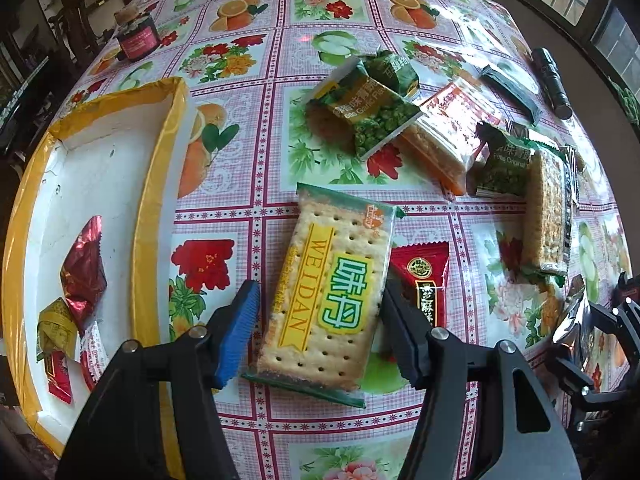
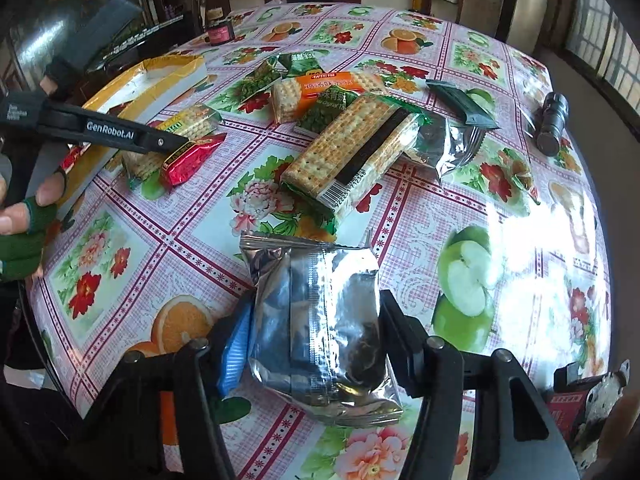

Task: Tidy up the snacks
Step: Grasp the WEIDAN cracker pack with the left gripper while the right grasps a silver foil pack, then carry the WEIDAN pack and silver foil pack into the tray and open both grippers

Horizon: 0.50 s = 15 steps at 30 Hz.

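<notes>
My left gripper [image 1: 320, 312] is open, its fingers on either side of a WEIDAN cracker packet [image 1: 328, 292] that lies flat on the table; a small gap shows at the blue pad [image 1: 240, 320]. A red snack packet [image 1: 424, 276] lies partly under its right finger. My right gripper [image 2: 316, 332] is shut on a silver foil packet [image 2: 320, 332]. A yellow-rimmed white tray [image 1: 160, 184] at the left holds several small wrapped snacks [image 1: 82, 268]. The left gripper shows in the right wrist view [image 2: 176, 146].
More snacks lie scattered on the flowered tablecloth: green pea packets [image 1: 372, 116], an orange cracker packet [image 1: 444, 136], a long cracker packet [image 2: 352, 148], a dark packet [image 2: 464, 104]. A black flashlight [image 2: 554, 124] lies at the right, a dark jar [image 1: 138, 36] at the far left.
</notes>
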Motion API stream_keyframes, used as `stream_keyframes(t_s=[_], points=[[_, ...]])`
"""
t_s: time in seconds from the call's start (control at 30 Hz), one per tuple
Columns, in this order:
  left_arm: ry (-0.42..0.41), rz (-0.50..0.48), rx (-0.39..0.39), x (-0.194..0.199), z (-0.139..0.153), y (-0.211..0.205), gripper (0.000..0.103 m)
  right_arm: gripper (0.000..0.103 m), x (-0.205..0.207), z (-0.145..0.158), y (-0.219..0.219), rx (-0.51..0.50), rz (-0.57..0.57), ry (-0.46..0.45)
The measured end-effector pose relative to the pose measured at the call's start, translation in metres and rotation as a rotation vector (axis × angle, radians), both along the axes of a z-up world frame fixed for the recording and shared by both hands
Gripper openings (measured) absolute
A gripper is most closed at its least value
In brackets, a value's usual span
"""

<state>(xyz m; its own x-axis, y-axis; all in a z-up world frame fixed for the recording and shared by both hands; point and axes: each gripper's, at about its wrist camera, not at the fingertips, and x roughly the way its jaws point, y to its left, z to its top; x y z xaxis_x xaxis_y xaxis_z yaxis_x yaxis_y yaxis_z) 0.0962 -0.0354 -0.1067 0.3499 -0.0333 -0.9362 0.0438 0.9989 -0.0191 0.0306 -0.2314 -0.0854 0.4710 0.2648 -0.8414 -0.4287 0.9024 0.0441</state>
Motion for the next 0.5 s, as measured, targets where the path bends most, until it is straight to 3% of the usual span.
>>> stream_keyframes(t_s=[0.07,0.13,0.37,0.5], points=[[-0.014,-0.007,0.014,-0.004,0.0,-0.002,0.061,0.059,-0.001,0.0,-0.001,0.028,-0.025,-0.002],[-0.026,-0.005,0.01,-0.009,0.001,-0.002,0.049,0.059,-0.002,0.002,-0.002,0.087,-0.047,0.004],[-0.06,0.017,-0.018,-0.032,0.017,0.007,0.048,0.059,-0.007,0.022,0.01,0.207,-0.063,-0.042],[-0.121,0.034,0.007,-0.048,0.04,0.009,0.048,0.059,-0.007,0.032,0.02,0.229,-0.056,-0.072]])
